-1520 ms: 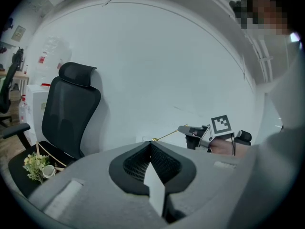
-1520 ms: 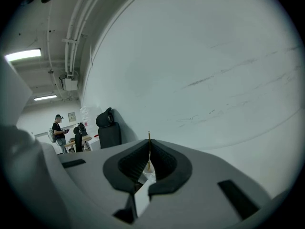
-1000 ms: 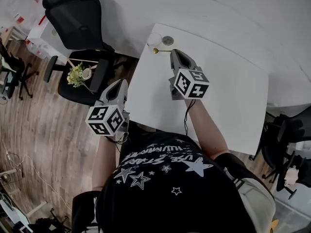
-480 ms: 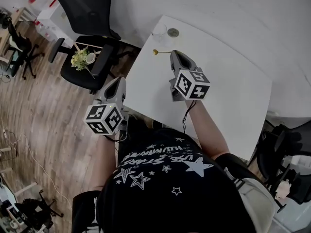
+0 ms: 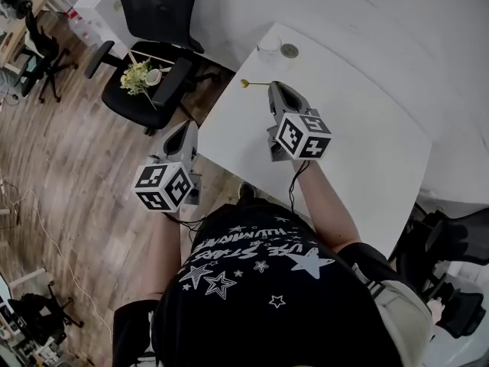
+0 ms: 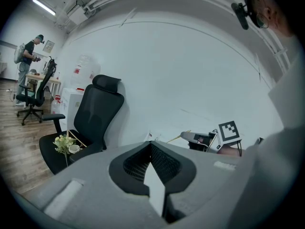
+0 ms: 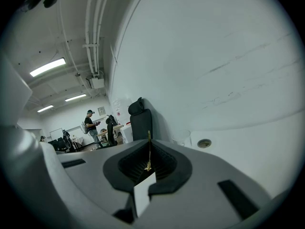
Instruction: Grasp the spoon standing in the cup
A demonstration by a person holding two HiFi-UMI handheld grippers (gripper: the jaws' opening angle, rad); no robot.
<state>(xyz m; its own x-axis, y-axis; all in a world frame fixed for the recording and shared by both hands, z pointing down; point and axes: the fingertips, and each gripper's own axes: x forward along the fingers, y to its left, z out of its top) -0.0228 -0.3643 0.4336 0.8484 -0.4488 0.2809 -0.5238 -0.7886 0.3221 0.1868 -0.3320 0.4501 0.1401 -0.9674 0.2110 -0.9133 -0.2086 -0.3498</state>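
A thin gold spoon (image 5: 253, 83) lies level above the white table (image 5: 359, 136), its bowl pointing to the table's left edge. My right gripper (image 5: 273, 87) is shut on its handle; in the right gripper view the spoon (image 7: 149, 152) shows as a narrow gold line between the closed jaws. The clear cup (image 5: 269, 48) stands empty near the table's far corner, apart from the spoon, and appears again as the cup (image 7: 181, 137). My left gripper (image 5: 186, 131) hangs off the table's left side over the floor, jaws together with nothing in them.
A small round disc (image 5: 289, 50) sits in the table beside the cup. A black office chair (image 5: 157, 21) carrying flowers and a small white cup (image 5: 140, 76) stands left of the table on the wood floor. A person (image 6: 27, 56) stands far off.
The right gripper has drawn the spoon away from the cup, towards me. The left gripper has shifted alongside the table's edge. Both sets of jaws look the same as before.
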